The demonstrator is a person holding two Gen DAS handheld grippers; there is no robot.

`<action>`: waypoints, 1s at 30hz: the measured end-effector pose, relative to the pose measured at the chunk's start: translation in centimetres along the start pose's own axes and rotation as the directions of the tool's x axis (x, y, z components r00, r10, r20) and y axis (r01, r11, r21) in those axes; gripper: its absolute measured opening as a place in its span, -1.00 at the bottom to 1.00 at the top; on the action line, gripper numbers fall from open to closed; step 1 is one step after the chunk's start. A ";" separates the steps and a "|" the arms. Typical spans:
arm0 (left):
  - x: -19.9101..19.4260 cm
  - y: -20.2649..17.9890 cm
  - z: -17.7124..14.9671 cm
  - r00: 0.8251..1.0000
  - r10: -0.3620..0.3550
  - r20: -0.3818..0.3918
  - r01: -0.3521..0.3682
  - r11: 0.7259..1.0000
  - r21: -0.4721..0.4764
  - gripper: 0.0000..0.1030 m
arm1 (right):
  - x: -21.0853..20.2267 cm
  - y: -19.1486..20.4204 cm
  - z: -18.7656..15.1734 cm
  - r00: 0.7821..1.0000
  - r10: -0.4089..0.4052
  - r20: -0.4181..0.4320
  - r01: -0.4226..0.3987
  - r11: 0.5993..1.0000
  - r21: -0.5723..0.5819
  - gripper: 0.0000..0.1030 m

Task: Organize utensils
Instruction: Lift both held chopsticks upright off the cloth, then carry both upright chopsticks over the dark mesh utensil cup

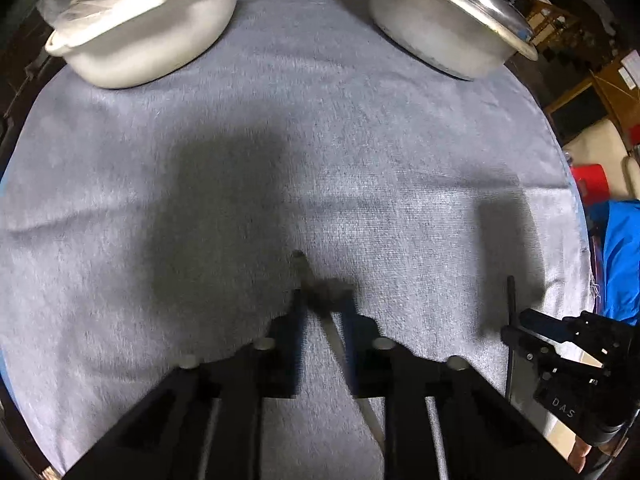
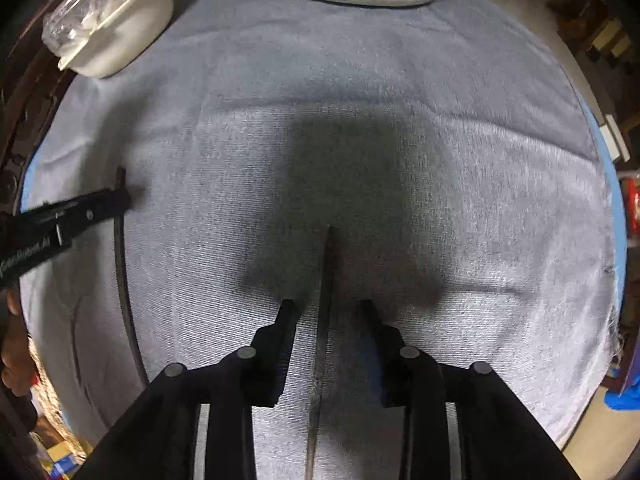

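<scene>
In the left wrist view my left gripper (image 1: 324, 300) is shut on a thin utensil handle (image 1: 308, 276) that pokes forward between the fingers, low over the grey cloth (image 1: 280, 140). My right gripper (image 1: 516, 328) shows at the right, with a dark thin utensil (image 1: 511, 292) in it. In the right wrist view my right gripper (image 2: 326, 308) has a thin dark utensil (image 2: 327, 272) running between its fingers; a gap shows on each side of it. My left gripper (image 2: 116, 200) shows at the left, shut on a long dark utensil (image 2: 120, 248).
A white bowl with a plastic bag (image 1: 140, 28) stands at the far left of the table. A white bowl under a metal plate (image 1: 440, 28) stands at the far right. The grey cloth (image 2: 400, 80) covers the round table. Room clutter lies beyond the table's right edge.
</scene>
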State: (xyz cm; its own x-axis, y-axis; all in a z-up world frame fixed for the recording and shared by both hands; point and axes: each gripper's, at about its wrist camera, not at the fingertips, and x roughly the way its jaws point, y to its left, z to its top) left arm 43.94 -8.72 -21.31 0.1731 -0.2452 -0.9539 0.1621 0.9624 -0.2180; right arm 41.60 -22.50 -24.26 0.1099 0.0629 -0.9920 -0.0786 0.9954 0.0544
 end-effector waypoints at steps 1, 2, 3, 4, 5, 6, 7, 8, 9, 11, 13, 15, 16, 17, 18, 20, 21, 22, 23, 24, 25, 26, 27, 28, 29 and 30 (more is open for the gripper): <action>0.1 0.1 0.1 1.000 -0.016 0.006 0.016 1.000 0.006 -0.81 | 0.0 -0.1 0.0 1.000 -0.004 0.003 0.004 1.000 -0.004 -0.64; 0.1 0.0 0.2 1.000 -0.024 0.009 0.024 1.000 0.010 -0.82 | 0.1 -0.2 0.0 1.000 0.001 0.006 -0.001 1.000 -0.005 -0.70; 0.1 0.2 0.3 1.000 -0.027 0.012 0.027 1.000 0.013 -0.84 | 0.1 -0.2 0.1 1.000 0.004 0.007 -0.004 1.000 -0.004 -0.84; 0.1 0.1 0.3 0.999 -0.029 0.014 0.029 0.999 0.016 -0.87 | 0.0 -0.4 0.0 1.000 0.015 0.010 -0.015 1.000 0.003 -0.85; -0.2 0.3 0.0 0.999 -0.028 0.016 0.028 0.999 0.022 -0.88 | -0.1 -0.6 0.0 1.000 0.024 0.015 -0.024 1.000 0.010 -0.86; -0.3 0.6 -0.1 1.000 -0.026 0.017 0.026 0.999 0.025 -0.89 | -0.1 -0.7 -0.1 0.999 0.031 0.027 -0.031 0.999 0.013 -0.86; -0.5 0.7 -0.2 1.000 -0.019 0.024 0.019 0.999 0.028 -0.89 | -0.2 -0.7 -0.2 0.999 0.032 0.034 -0.032 0.999 0.013 -0.86; -0.6 1.3 -0.1 0.999 -0.016 0.031 0.015 0.999 0.029 -0.90 | -0.4 -0.8 -0.5 0.998 0.037 0.043 -0.038 0.999 0.015 -0.86; -1.0 1.6 -0.2 0.999 -0.012 0.040 0.011 1.000 0.026 -0.90 | -0.7 -0.8 -0.6 0.997 0.056 0.060 -0.057 0.998 0.019 -0.86; -1.8 2.5 -0.5 0.999 -0.012 0.052 0.012 1.000 0.016 -0.90 | -1.5 -1.1 -0.9 0.994 0.077 0.084 -0.080 0.996 0.030 -0.87; -3.1 3.4 -0.9 0.997 -0.006 0.076 0.005 1.000 0.017 -0.90 | -2.7 -1.5 -1.2 0.988 0.095 0.119 -0.100 0.994 0.035 -0.87; -4.5 3.8 -2.0 0.995 0.003 0.098 -0.005 1.000 0.023 -0.90 | -3.7 -1.8 -1.5 0.982 0.118 0.147 -0.124 0.992 0.037 -0.87; -5.4 4.1 -2.6 0.994 0.004 0.109 -0.007 1.000 0.023 -0.90 | -4.3 -1.9 -1.8 0.980 0.119 0.160 -0.126 0.991 0.037 -0.87; -6.2 4.4 -3.0 0.993 0.004 0.120 -0.006 1.000 0.022 -0.90 | -4.9 -2.0 -2.1 0.977 0.118 0.177 -0.127 0.991 0.038 -0.87; -7.2 4.6 -3.4 0.991 0.002 0.136 -0.005 1.000 0.021 -0.90 | -5.5 -2.3 -2.4 0.975 0.119 0.190 -0.129 0.991 0.040 -0.87; -8.7 5.5 -3.6 0.987 -0.002 0.162 -0.002 1.000 0.024 -0.90 | -6.8 -2.9 -3.2 0.967 0.121 0.226 -0.136 0.990 0.048 -0.87; -9.5 5.9 -4.0 0.984 0.000 0.177 -0.004 1.000 0.022 -0.90 | -7.4 -3.0 -3.4 0.963 0.120 0.243 -0.137 0.989 0.052 -0.87; -10.0 6.0 -4.2 0.983 0.003 0.186 -0.007 1.000 0.018 -0.90 | -8.0 -3.2 -4.2 0.960 0.119 0.255 -0.137 0.989 0.054 -0.87; -10.8 6.5 -4.6 0.980 0.007 0.197 -0.010 1.000 0.012 -0.90 | -8.6 -3.1 -4.5 0.956 0.118 0.268 -0.138 0.989 0.057 -0.87; -11.5 6.9 -5.1 0.978 0.012 0.208 -0.013 1.000 0.005 -0.90 | -9.3 -3.2 -4.9 0.952 0.115 0.285 -0.138 0.988 0.062 -0.87; -12.2 7.2 -5.6 0.977 0.015 0.215 -0.015 1.000 0.001 -0.90 | -9.7 -3.3 -5.0 0.949 0.111 0.296 -0.136 0.989 0.065 -0.87; -13.0 7.6 -6.1 0.974 0.015 0.226 -0.015 1.000 -0.004 -0.90 | -10.5 -3.2 -5.5 0.943 0.103 0.318 -0.131 0.989 0.067 -0.87; -13.9 7.9 -6.6 0.971 0.012 0.239 -0.010 1.000 -0.008 -0.90 | -11.3 -3.0 -5.8 0.937 0.099 0.334 -0.129 0.989 0.067 -0.87; -14.8 8.1 -7.1 0.968 0.009 0.251 -0.006 1.000 -0.012 -0.90 | -11.6 -3.0 -6.2 0.933 0.096 0.348 -0.127 0.990 0.067 -0.87; -15.5 8.2 -7.6 0.965 0.006 0.262 -0.002 1.000 -0.015 -0.90 | -12.5 -2.9 -6.8 0.925 0.090 0.369 -0.123 0.990 0.065 -0.87; -16.4 8.4 -8.2 0.961 0.002 0.276 0.002 1.000 -0.017 -0.90 | -13.1 -2.7 -7.3 0.919 0.086 0.384 -0.119 0.991 0.064 -0.87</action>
State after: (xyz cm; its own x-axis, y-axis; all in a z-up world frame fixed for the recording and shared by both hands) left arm 34.53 4.36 -9.23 0.4353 -0.2656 -0.8602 0.1464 0.9637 -0.2234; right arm 33.19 -26.52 -12.23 0.4751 0.1710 -0.8631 -0.0277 0.9833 0.1796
